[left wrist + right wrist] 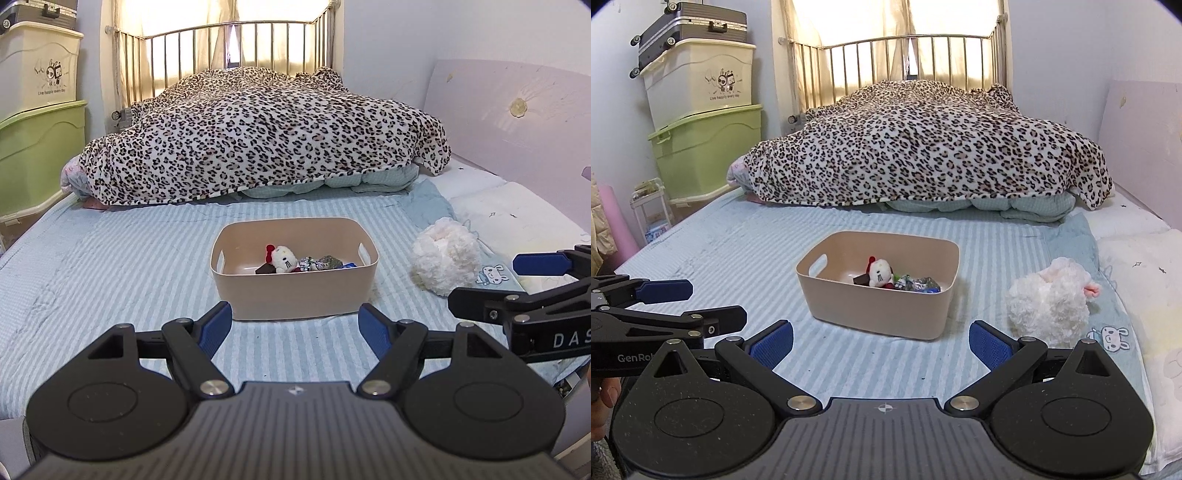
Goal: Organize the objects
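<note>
The white fluffy plush toy (1049, 299) is the one loose item left on the bed (738, 258), lying on the striped sheet just right of the beige storage bin (875, 314) and apart from it, w/ a strip of sheet between them; its pink-tipped end points right, toward the pillow (1137, 266), so its long axis runs roughly left-right across the bed. From the right gripper (881, 345) the toy sits ahead and to the right, close beyond the right finger; from the left gripper (295, 328) it's farther right, w/ the bin straight ahead in that view. So the right hand looks the nearer one for the pick, approx a short reach fwd and right, then a carry left over the bin rim. Fingers on both grippers are spread wide apart, nothing between them, both hovering low over the near edge of the bed, side by side. The bin already holds a small white cat plush w/ red bow (881, 273), some foil-wrapped bits (916, 284) and a dark flat piece, all bunched toward its near-right part; the left part of its floor is bare, so there's likely room. Behind, a leopard-print blanket (923, 147) is heaped across the far half of the bed, well away from toy and bin.
</note>
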A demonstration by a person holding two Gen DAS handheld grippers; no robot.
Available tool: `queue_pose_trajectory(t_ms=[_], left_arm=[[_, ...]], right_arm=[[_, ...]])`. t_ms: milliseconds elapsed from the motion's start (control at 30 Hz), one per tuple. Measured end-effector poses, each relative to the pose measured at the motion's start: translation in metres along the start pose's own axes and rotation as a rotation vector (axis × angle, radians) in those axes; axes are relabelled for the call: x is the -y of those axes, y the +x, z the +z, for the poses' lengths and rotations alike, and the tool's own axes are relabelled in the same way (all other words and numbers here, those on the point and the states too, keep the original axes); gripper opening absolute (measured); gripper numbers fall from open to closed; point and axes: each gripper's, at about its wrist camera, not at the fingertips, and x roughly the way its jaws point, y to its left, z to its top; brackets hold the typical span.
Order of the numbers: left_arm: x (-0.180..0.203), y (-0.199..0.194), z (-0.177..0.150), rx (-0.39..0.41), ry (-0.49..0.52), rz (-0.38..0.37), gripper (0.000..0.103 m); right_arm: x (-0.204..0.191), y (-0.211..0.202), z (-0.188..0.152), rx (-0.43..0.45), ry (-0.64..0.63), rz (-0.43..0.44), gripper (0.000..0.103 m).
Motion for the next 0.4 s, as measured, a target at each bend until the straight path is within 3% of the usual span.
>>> queue_pose_trajectory(t_ms=[400], left_arm=[[-0.0013, 0.0039, -0.0005, -0.012, -0.010, 0.002, 0.076]], right_arm=[[-0.0001, 0.0045, -0.0017, -0.013, 0.008, 0.011, 0.103]])
